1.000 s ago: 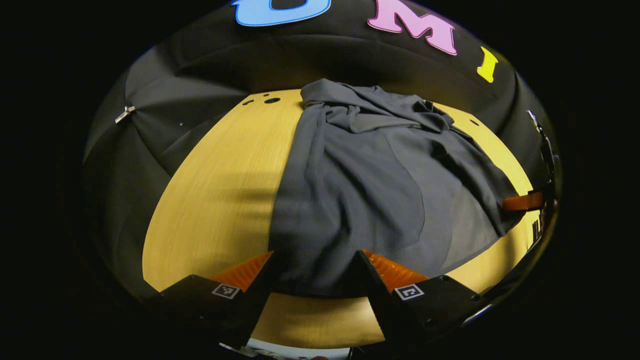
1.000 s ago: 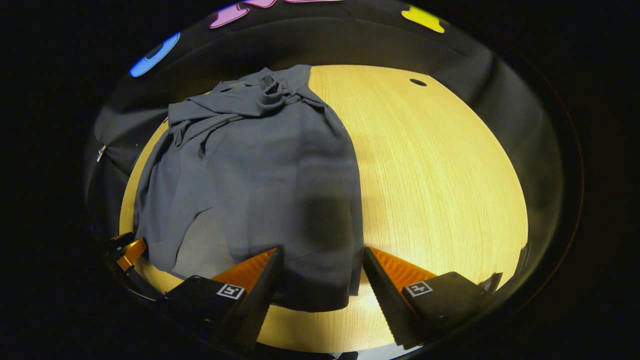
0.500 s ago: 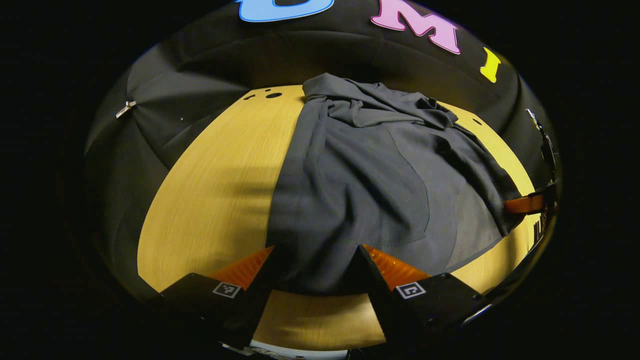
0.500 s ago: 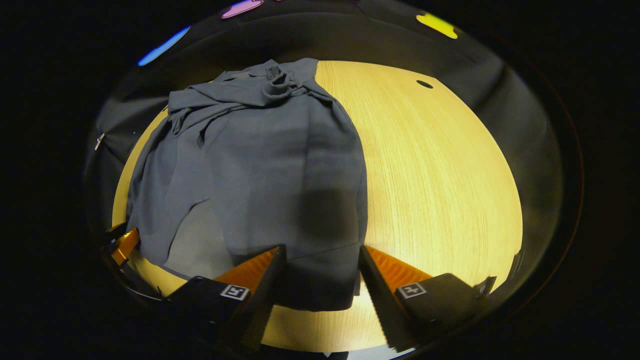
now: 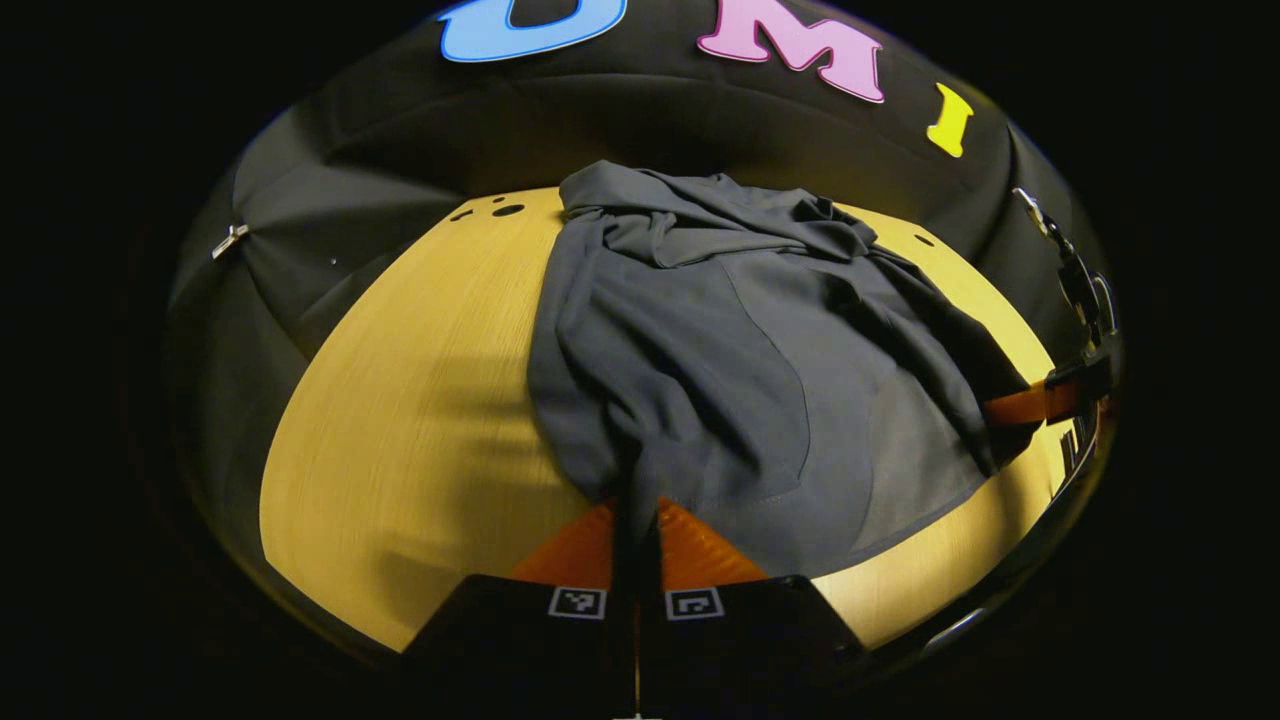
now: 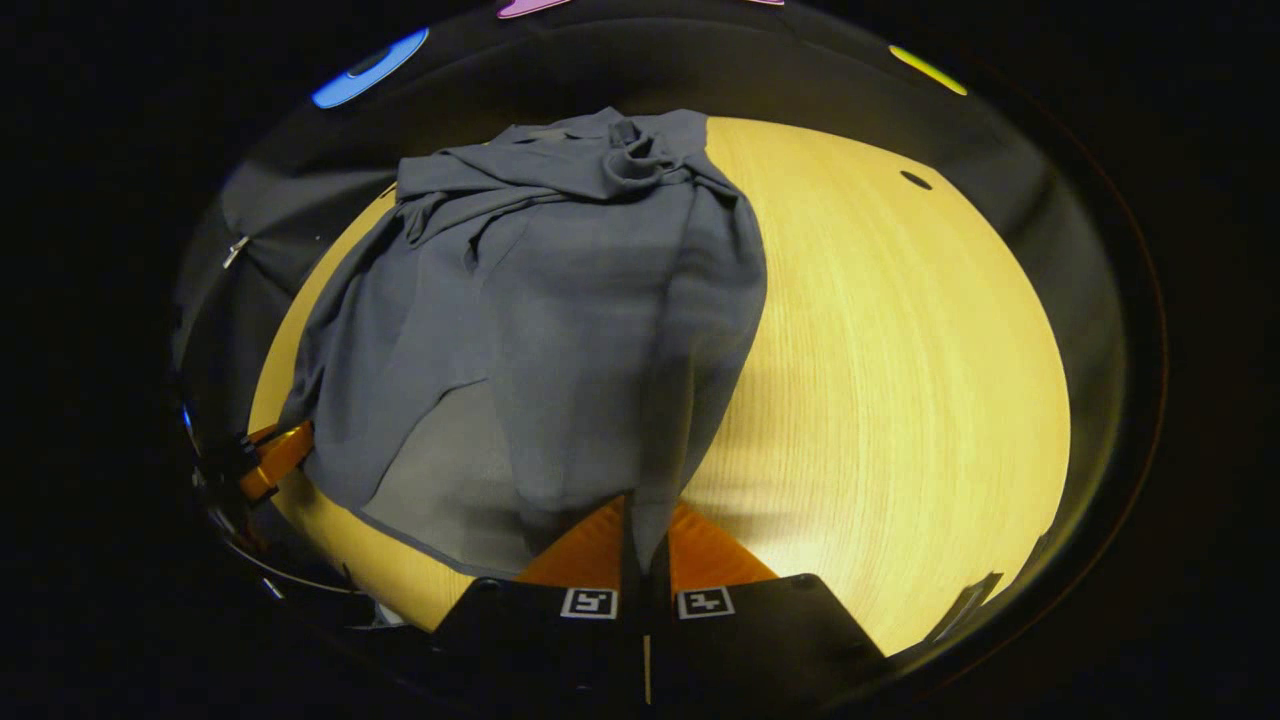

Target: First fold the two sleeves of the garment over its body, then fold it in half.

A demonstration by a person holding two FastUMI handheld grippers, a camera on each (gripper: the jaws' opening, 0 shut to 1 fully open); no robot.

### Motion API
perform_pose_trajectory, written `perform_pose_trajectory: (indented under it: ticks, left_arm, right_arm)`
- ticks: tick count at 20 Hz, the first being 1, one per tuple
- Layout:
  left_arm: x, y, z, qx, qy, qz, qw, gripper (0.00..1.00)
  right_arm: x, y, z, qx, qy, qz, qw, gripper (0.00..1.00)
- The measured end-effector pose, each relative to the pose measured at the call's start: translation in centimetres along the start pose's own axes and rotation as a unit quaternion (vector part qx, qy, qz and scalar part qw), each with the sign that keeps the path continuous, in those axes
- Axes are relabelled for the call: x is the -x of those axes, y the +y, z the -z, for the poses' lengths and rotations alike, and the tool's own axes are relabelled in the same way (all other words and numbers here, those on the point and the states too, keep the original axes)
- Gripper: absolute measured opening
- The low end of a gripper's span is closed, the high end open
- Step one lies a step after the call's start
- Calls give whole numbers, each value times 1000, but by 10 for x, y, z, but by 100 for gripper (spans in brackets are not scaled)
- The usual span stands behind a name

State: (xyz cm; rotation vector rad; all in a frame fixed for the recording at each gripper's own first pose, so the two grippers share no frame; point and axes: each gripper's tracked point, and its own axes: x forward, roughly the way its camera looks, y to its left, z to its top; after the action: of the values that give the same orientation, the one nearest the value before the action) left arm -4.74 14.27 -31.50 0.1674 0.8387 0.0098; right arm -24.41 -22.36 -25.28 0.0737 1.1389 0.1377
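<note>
At the table's near edge both claws are clamped on the hem: left gripper [image 5: 636,515] pinching one corner of the garment [image 5: 740,350], right gripper [image 6: 645,520] the other. Sleeves look bunched across the body toward the far edge. For a clean half-fold, I'd lift both corners evenly and carry them straight to the collar.

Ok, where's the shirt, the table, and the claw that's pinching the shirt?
shirt [image 5: 700,370]: left gripper view, middle of its body.
table [image 5: 420,400]: left gripper view, bare wood left of the shirt.
left claw [image 5: 636,515]: left gripper view, between its tips, closed on the hem.
</note>
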Motion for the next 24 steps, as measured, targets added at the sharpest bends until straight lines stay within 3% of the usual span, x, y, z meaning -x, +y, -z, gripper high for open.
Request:
perform_pose_trajectory:
  ticks: [5,14,20,24]
  left_arm:
    - [7,1,-3,57,25,14,998,6]
    - [19,-13,-25,85,35,-1,996,6]
    - [31,-19,-61,130,2,16,991,6]
    - [32,-15,-97,129,-30,16,991,6]
  right_arm:
    - [-1,-4,-2,-70,2,-58,996,5]
    - [9,7,-14,-37,4,-87,996,5]
    - [21,8,-40,-26,-14,-104,994,5]
    - [22,6,-72,-25,-35,-108,993,5]
